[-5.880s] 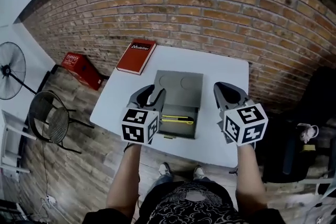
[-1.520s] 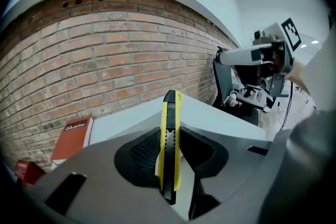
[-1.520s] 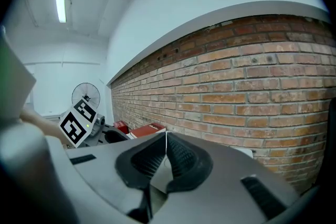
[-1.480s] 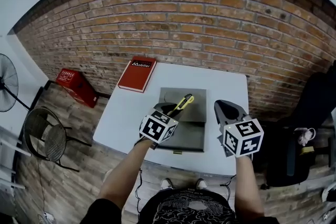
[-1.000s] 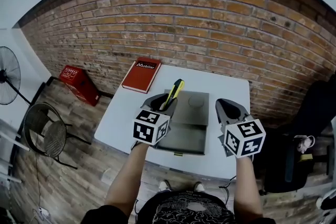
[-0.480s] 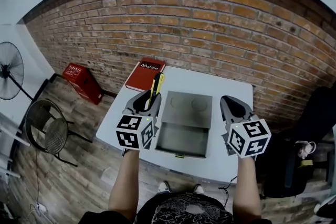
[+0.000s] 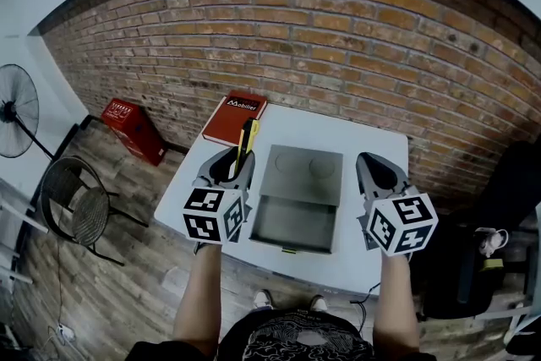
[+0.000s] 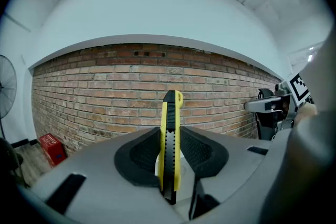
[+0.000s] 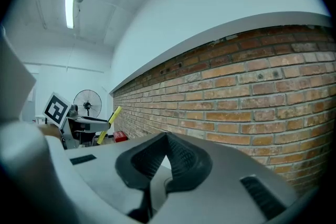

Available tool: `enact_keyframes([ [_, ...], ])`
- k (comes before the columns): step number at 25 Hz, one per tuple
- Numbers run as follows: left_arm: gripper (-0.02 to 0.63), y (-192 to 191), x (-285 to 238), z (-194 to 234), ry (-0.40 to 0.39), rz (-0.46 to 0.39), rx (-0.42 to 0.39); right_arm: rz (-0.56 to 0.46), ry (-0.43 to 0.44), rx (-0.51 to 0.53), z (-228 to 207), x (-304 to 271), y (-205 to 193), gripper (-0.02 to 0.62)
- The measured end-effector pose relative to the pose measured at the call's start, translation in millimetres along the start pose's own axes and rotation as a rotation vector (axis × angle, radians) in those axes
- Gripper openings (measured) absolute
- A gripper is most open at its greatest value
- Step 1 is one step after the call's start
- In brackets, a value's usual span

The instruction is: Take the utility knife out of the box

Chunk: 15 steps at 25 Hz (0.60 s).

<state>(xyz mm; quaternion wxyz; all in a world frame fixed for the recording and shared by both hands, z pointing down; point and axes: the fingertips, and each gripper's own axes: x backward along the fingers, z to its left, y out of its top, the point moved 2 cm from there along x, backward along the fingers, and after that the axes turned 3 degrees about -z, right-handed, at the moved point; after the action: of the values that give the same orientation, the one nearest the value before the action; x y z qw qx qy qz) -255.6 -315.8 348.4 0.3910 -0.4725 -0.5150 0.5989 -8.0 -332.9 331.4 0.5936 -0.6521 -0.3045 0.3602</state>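
My left gripper [image 7: 239, 166] is shut on the yellow and black utility knife [image 7: 246, 139], which stands nearly upright out of the jaws, over the white table [image 7: 374, 138] just left of the box. In the left gripper view the knife [image 8: 170, 128] is clamped edge-on between the two black pads, at my left gripper [image 8: 169, 148]. The grey box [image 7: 294, 226] lies open in the middle of the table with its lid [image 7: 306, 172] folded back, and its tray looks empty. My right gripper [image 7: 373, 166] hovers right of the box, jaws shut on nothing, as the right gripper view [image 9: 167, 138] confirms.
A red book [image 7: 234, 116] lies at the table's far left corner. On the wooden floor to the left are a red crate [image 7: 131, 129], a black wire chair [image 7: 74, 211] and a standing fan [image 7: 17, 112]. A brick wall runs behind the table.
My left gripper has carried the knife leftward, from above the box lid to beside the box, and the knife now stands more upright. The right gripper has stayed put.
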Motion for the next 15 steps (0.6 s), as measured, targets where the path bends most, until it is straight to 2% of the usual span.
enact_keyframes([
  [15,0.130,-3.0,-2.0,-3.6,-0.012,0.007,-0.005,-0.007,0.019,0.002,4.7,-0.8,0.4,0.020],
])
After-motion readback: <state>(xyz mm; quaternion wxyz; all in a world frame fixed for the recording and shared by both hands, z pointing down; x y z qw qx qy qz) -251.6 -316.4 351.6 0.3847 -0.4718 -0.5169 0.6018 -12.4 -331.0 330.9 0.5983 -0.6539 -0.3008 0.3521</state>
